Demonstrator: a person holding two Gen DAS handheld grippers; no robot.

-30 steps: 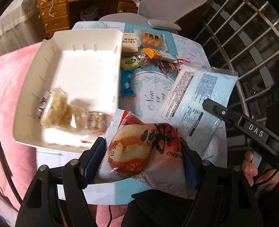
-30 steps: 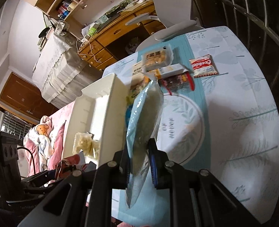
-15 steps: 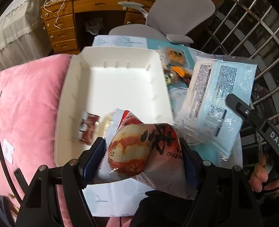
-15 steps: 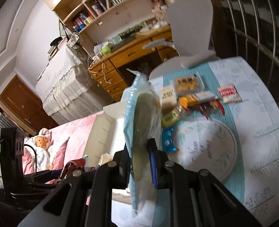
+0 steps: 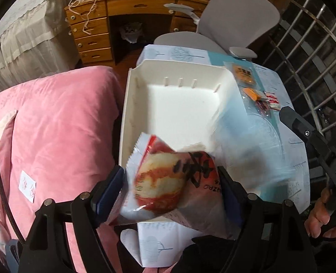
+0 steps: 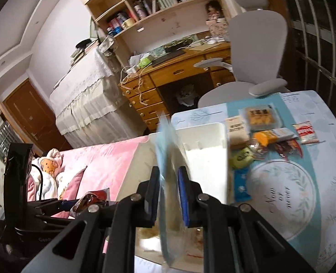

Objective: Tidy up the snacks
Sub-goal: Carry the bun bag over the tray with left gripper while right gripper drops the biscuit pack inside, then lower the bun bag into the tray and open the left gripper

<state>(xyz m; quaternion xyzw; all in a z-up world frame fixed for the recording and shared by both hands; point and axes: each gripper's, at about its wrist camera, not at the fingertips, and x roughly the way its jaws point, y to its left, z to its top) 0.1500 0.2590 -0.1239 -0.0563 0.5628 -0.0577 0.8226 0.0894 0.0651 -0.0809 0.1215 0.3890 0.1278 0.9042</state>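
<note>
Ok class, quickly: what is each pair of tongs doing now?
Left tongs: just opening, red bun packet between them.
Right tongs: shut on blue packet.

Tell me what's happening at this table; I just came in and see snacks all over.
A person is sorting snacks into a white bin with a handheld gripper in each hand. The left gripper has a red-and-white wrapped bun between its jaws, which have just been opening, over the bin's near end. The right gripper is shut on a flat light-blue packet, held edge-up over the bin. More small snack packets still lie on the tablecloth.
</note>
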